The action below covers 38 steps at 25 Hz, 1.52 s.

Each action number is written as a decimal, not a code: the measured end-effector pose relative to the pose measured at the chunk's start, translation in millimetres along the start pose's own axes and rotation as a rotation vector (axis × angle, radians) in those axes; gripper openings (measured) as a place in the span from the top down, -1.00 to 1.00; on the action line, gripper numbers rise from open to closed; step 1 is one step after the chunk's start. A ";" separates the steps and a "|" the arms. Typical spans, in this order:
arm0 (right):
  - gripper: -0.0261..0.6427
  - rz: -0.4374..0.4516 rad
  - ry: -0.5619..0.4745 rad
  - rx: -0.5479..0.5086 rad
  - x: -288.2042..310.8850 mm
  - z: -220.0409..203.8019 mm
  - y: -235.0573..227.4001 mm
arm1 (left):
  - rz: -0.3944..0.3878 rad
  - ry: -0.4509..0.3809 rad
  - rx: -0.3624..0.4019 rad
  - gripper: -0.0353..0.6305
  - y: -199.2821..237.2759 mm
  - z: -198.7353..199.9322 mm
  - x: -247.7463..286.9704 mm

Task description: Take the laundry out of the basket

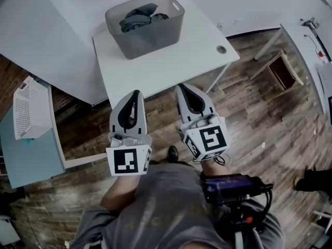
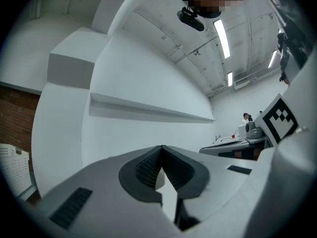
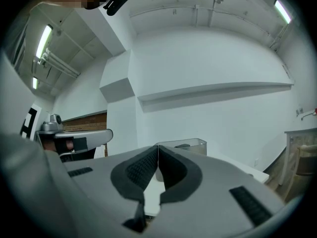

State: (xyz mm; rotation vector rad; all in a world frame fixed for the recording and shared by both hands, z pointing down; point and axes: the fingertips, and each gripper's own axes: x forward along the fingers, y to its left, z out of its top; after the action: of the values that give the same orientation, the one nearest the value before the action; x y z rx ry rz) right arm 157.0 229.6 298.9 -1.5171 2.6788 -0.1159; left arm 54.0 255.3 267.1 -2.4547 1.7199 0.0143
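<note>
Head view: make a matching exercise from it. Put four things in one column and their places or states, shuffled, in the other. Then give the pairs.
Things
1. laundry
2. basket
3. left tool
4. wooden chair

Places or states
A. stands on the far part of the white table
B. on the wood floor, right of the table
C. piled inside the basket
D. shut, nothing in it, held short of the table's near edge

Pairs: 1-C, 2-A, 3-D, 4-B
</note>
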 end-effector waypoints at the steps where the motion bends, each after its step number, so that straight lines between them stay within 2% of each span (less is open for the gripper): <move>1: 0.90 0.005 -0.005 -0.001 4.3 2.5 -4.9 | 0.008 0.001 0.005 0.87 1.7 0.6 5.3; 8: 0.90 0.032 -0.010 0.009 35.6 2.9 -27.4 | 0.033 0.017 0.018 0.87 11.6 -5.8 36.5; 14: 0.90 0.041 0.005 0.007 69.4 -5.8 -41.0 | 0.053 0.036 -0.003 0.87 30.3 -22.1 63.2; 25: 0.90 0.116 0.044 -0.023 184.2 -4.6 -55.2 | 0.137 0.052 -0.077 0.87 118.2 -46.2 137.4; 31: 0.90 0.158 0.030 -0.056 253.7 11.5 -57.1 | 0.159 0.005 -0.093 0.87 166.9 -41.4 179.0; 38: 0.90 0.180 -0.030 -0.079 309.1 51.4 -68.3 | 0.191 -0.058 -0.062 0.87 212.4 -17.6 215.4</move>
State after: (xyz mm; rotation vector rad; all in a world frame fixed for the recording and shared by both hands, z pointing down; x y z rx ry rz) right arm 61.2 -72.4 249.3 -1.2771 2.8107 0.0212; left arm -71.8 -19.2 241.2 -2.2971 1.9489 0.1606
